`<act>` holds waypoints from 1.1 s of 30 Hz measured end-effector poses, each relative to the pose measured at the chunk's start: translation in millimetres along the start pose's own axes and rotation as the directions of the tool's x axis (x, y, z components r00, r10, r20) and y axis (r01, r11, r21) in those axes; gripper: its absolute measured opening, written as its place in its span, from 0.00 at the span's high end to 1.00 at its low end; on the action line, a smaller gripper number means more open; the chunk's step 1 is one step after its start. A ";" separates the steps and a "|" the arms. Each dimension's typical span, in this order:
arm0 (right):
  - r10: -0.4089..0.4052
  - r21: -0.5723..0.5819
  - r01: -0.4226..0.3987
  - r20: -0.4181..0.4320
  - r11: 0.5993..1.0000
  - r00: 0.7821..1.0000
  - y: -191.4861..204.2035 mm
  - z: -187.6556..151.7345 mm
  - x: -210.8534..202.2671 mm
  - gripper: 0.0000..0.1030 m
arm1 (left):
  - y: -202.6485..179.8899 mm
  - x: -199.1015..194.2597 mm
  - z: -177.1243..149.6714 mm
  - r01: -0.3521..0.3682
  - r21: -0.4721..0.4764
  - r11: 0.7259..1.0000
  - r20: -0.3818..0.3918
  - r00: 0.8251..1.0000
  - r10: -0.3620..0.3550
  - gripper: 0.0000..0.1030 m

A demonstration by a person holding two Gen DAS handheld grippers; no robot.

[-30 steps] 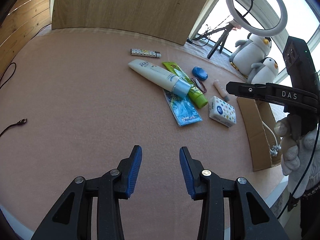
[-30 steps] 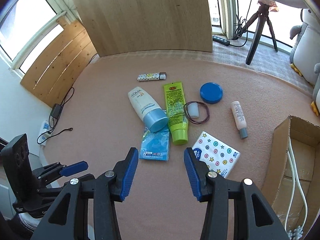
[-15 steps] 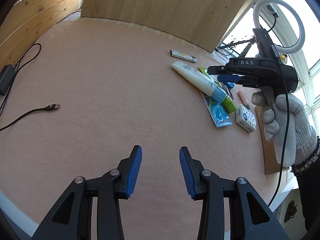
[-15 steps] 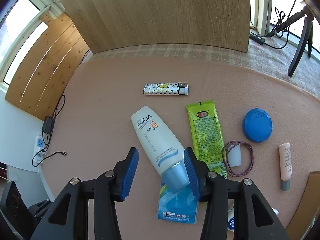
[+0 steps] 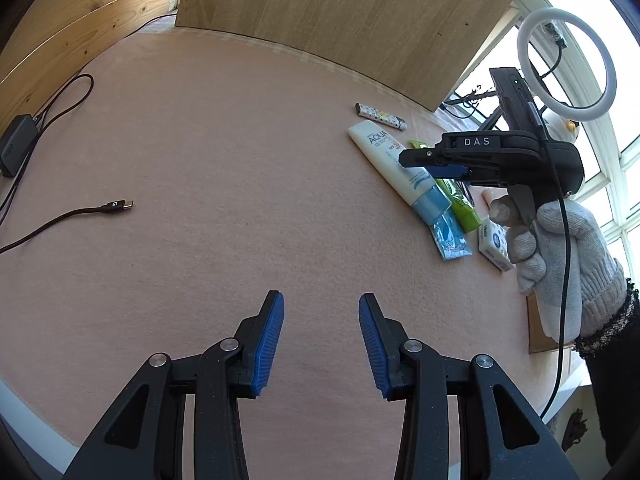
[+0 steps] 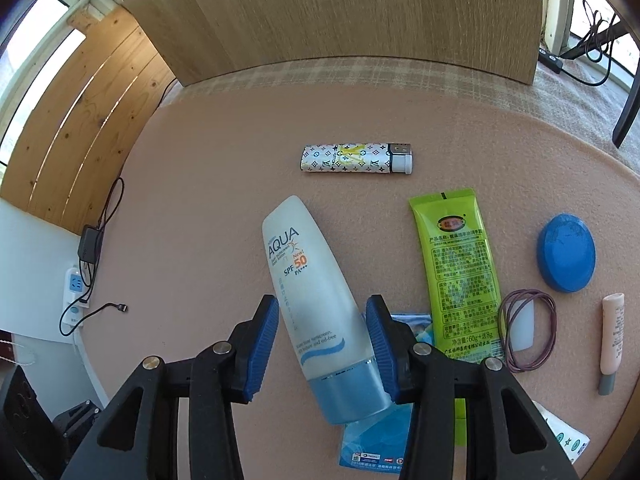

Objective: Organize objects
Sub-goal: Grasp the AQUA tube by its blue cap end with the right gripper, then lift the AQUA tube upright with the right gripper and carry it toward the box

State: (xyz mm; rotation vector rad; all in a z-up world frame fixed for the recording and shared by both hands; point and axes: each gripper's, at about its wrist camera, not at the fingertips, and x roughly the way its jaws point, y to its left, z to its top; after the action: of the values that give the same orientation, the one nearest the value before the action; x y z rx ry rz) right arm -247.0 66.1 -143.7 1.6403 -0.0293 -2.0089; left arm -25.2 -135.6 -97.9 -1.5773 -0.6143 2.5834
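A white AQUA sunscreen tube [image 6: 308, 280] with a blue cap lies on the pink felt table [image 6: 208, 208], cap toward me. My right gripper [image 6: 323, 300] is low over it, open, its blue pads on either side of the tube's lower half; a narrow gap shows at the left pad. Around the tube lie a patterned lighter [image 6: 356, 159], a green tube [image 6: 460, 272], a blue sachet [image 6: 380, 440] and a blue round lid [image 6: 566, 254]. Over bare felt to the left, my left gripper [image 5: 321, 296] is open with nothing between its fingers.
Purple hair ties [image 6: 528, 328] ring a small white cap, next to a slim pink tube [image 6: 612, 336] and a starred tissue pack [image 6: 568, 440]. A cardboard box [image 5: 540, 332] sits at the right edge. A USB cable [image 5: 116, 206] lies left, a wooden board [image 6: 320, 12] stands behind.
My right gripper has come down and forward over the pile until the white tube lies between its jaws. The left gripper has drifted left, away from the objects.
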 end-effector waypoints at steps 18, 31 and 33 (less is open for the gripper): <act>0.139 0.039 -0.137 -0.049 0.990 0.989 30.3 -70.5 -4.7 0.72 | 1.2 1.4 -9.5 -0.002 -0.019 1.000 -0.002 1.000 0.002 0.59; 0.177 0.170 -0.175 0.008 0.970 0.984 11.1 -153.0 -30.2 0.72 | -33.8 12.0 -29.5 0.078 0.058 0.995 -0.060 0.995 -0.074 0.59; 0.163 0.160 -0.162 0.007 0.974 0.987 11.2 -158.4 -33.3 0.72 | -38.8 14.9 -33.0 0.094 0.067 0.993 -0.077 0.993 -0.089 0.59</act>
State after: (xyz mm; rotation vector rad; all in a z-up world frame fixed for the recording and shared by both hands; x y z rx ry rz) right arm -94.1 120.0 -150.7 1.6829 -0.3207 -1.9189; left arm -9.9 -86.2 -109.7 -1.5762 -0.5685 2.4413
